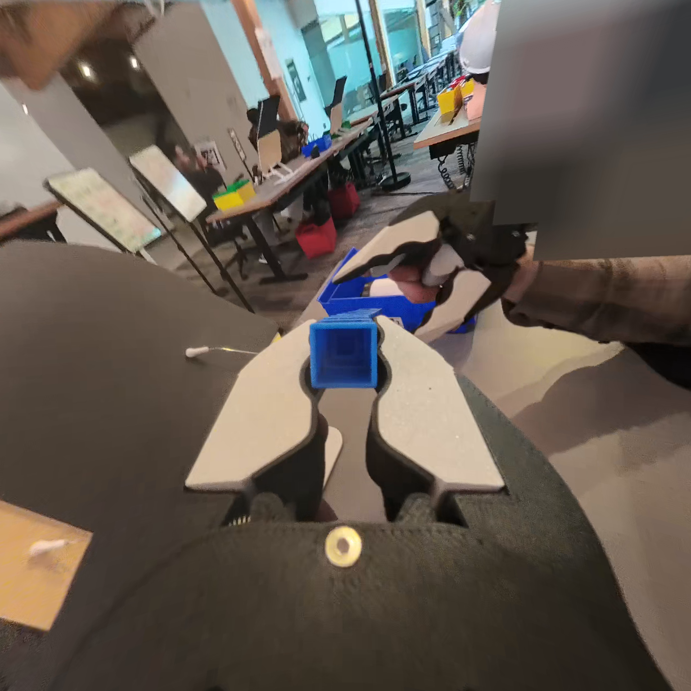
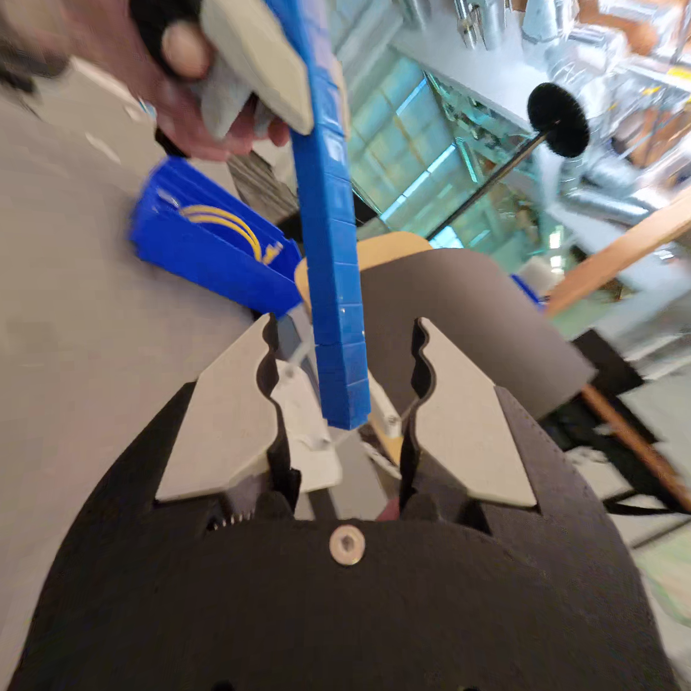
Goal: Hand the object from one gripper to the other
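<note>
Above the grey table (image 1: 561, 430), left gripper (image 1: 343, 329) clenched on blue bar (image 1: 342, 355); right gripper (image 2: 346, 321) spread, bar's free end between.

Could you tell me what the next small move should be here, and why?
Probably close the right gripper on the blue bar. Its fingers stand open with the bar's free end already between them, touching neither, while the left gripper is shut on the bar's other end. The left should likely let go only once the right grips.
</note>
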### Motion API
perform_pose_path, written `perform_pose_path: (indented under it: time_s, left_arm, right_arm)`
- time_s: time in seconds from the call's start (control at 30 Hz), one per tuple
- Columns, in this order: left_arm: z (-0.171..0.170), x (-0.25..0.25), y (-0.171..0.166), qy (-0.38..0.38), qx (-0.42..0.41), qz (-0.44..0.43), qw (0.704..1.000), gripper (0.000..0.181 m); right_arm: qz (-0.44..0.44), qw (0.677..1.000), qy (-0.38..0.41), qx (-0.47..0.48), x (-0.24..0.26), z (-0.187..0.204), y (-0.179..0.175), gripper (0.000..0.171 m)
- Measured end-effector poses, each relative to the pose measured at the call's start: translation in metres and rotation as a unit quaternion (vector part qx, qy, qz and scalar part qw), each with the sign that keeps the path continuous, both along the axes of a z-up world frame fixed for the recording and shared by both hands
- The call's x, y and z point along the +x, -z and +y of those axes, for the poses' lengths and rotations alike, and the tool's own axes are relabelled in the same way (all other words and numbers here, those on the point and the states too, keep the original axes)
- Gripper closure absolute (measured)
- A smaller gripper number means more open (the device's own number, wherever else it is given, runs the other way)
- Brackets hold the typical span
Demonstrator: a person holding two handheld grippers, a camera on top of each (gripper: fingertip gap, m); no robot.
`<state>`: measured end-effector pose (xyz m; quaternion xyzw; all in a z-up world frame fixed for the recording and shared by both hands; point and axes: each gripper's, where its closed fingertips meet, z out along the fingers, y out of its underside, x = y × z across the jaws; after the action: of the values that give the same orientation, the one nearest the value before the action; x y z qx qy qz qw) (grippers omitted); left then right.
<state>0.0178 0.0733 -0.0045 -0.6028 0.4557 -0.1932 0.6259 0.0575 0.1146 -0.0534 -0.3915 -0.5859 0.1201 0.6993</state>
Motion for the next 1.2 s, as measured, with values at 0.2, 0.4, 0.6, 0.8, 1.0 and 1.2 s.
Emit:
perform_pose_path:
  time_s: [0.2, 0.4, 0.6, 0.8, 1.0, 1.2]
  left_arm:
    - [0.015, 0.008, 0.003, -0.031, -0.097, -0.004, 0.995, 0.159]
    - [0.016, 0.017, 0.008, -0.036, -0.119, -0.005, 0.992, 0.159]
    - [0.016, 0.023, -0.005, -0.037, -0.033, 0.007, 0.999, 0.141]
    - [0.014, 0.020, -0.018, -0.095, 0.147, 0.088, 0.981, 0.105]
    - [0.007, 0.040, 0.005, -0.138, 0.339, 0.219, 0.905, 0.081]
    - [0.007, 0.064, 0.033, -0.159, 0.436, 0.238, 0.853, 0.078]
  right_arm:
    - [-0.078, 0.972, 0.171, 0.140, -0.007, 0.026, 0.009, 0.120]
    - [-0.071, 0.967, 0.205, 0.135, -0.005, 0.034, 0.012, 0.149]
    - [0.001, 0.989, 0.149, 0.009, -0.006, 0.034, 0.010, 0.151]
    - [0.113, 0.954, -0.015, -0.276, -0.012, 0.024, 0.012, 0.151]
    - [0.225, 0.846, -0.153, -0.458, -0.007, 0.017, -0.007, 0.151]
    - [0.313, 0.756, -0.238, -0.523, 0.004, 0.014, -0.029, 0.152]
